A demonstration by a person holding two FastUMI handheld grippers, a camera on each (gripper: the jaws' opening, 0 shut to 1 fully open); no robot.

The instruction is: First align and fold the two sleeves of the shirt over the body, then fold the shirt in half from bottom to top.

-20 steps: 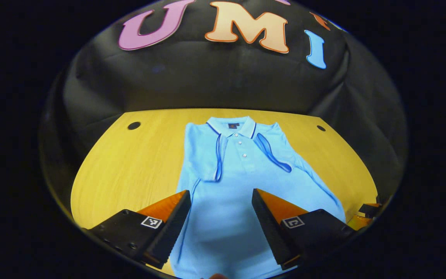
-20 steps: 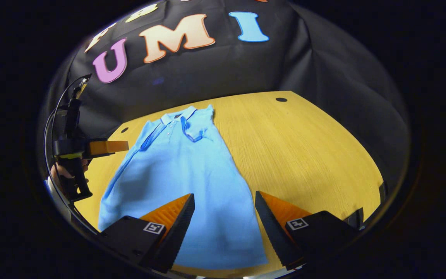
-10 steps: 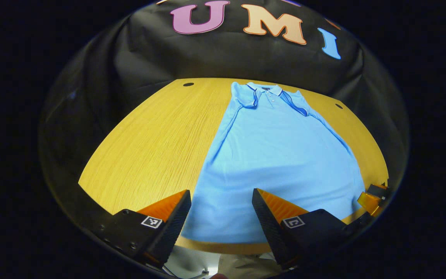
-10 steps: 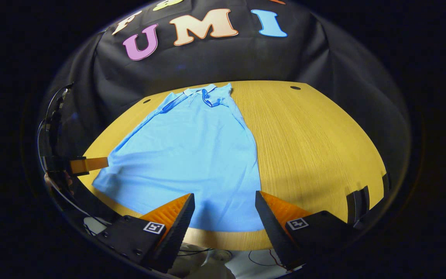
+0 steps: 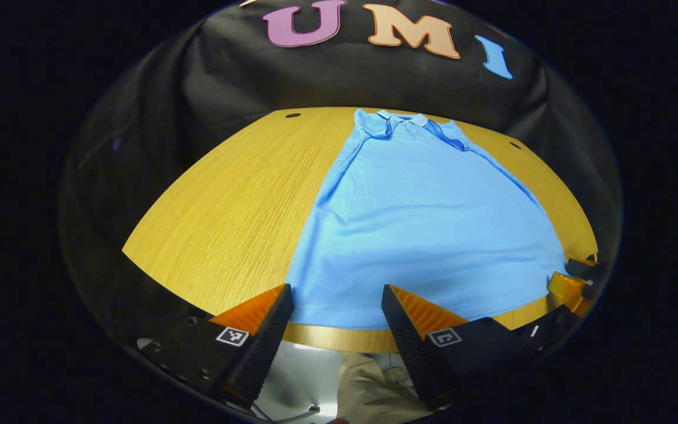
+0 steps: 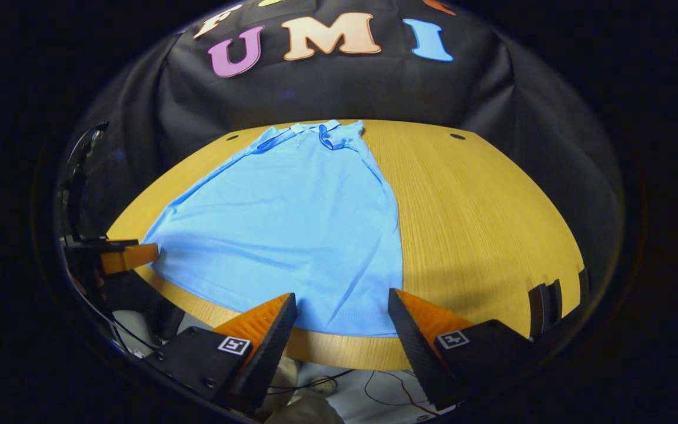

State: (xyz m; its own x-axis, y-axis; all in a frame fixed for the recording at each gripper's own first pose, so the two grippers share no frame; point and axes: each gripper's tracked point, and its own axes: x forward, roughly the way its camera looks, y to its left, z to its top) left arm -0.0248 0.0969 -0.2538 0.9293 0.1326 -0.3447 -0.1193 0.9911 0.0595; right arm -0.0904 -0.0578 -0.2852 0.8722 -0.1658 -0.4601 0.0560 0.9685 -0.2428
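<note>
Light blue polo shirt (image 5: 427, 224) lying flat and face up on the wooden table (image 5: 239, 206), collar toward the far edge, hem right along the near edge. Both short sleeves (image 5: 374, 126) are already folded in over the chest, dark trim showing. Few soft wrinkles across the lower body.

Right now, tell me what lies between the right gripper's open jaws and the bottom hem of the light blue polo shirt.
In the right gripper view, a bare strip of yellow wooden table edge lies between the right gripper and the light blue polo shirt.
</note>
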